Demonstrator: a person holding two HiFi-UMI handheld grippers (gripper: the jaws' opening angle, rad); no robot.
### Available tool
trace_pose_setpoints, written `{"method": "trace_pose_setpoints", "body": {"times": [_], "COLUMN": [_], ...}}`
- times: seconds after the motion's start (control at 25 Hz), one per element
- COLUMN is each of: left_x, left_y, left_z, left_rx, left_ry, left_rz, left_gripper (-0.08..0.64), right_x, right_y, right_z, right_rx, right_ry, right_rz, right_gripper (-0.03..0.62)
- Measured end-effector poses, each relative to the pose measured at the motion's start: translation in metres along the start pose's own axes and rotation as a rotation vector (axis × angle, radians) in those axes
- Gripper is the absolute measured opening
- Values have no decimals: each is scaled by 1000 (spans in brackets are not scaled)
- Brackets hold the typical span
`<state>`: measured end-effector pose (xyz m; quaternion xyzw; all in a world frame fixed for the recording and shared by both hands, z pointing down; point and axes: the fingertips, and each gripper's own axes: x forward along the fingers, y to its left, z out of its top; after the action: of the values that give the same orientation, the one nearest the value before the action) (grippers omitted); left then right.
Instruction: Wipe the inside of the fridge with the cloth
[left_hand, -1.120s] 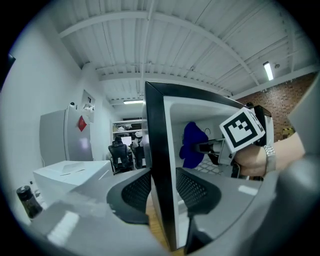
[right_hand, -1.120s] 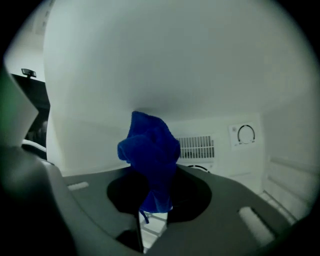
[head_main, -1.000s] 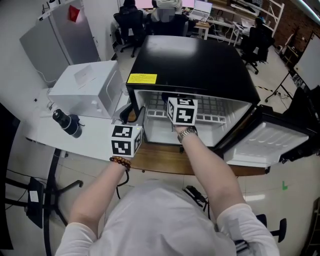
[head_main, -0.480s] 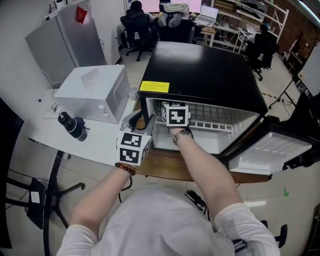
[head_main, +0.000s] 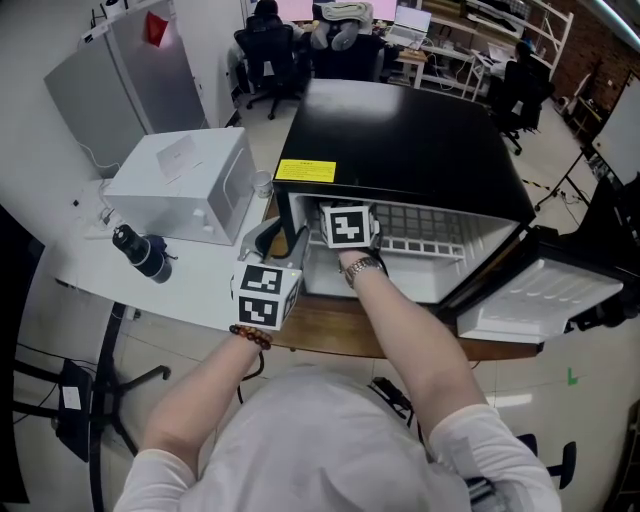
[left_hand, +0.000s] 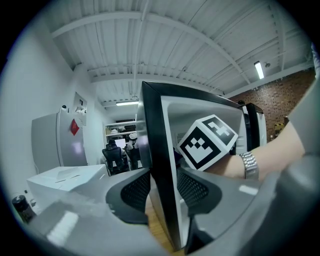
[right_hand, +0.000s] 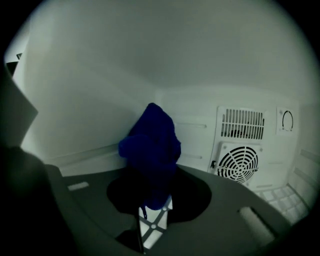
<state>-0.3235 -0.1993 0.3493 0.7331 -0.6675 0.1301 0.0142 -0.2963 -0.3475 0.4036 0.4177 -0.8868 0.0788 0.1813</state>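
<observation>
The black mini fridge (head_main: 400, 140) stands on a wooden table with its door (head_main: 540, 295) swung open to the right. My right gripper (right_hand: 152, 177) is inside the white compartment and shut on a dark blue cloth (right_hand: 150, 145). The cloth bunches up in front of the back left corner. In the head view only the right gripper's marker cube (head_main: 347, 227) shows at the fridge opening. My left gripper (left_hand: 162, 187) straddles the front edge of the fridge's left wall (left_hand: 160, 165), one pad on each side, pressed against it.
A round fan grille (right_hand: 238, 164) and a vent sit on the fridge's back wall at the right. A wire shelf (head_main: 425, 228) spans the compartment. A white box (head_main: 185, 185) and a black bottle (head_main: 140, 252) stand left of the fridge. Office chairs and desks are behind it.
My right gripper with the cloth has sunk a little lower and shifted left inside the fridge. The left gripper has stayed on the fridge's left wall.
</observation>
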Motion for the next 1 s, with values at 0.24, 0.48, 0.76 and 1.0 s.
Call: {"method": "trace_pose_setpoints", "body": {"times": [0.24,0.48,0.76,1.0], "left_x": [0,-1,0,0], "left_y": [-1,0,-1,-1], "left_z": [1,2,2,2], "left_rx": [-8,-22,-31,-40], "left_ry": [-2,-4,-8,-12], "left_rz": [9,18,15,24], "left_gripper": [160,160,158,156], "right_x": [-7,-18,-27,-38], "right_y": [-20,-44,-70,-97], "right_z": [-9,-13,-19,-26], "right_rx": [-10,-18,-21,-23], "right_ry": [42,67,78,86], "right_rz": [-54,-111,-153,-201], "right_gripper": [89,89,87,87]}}
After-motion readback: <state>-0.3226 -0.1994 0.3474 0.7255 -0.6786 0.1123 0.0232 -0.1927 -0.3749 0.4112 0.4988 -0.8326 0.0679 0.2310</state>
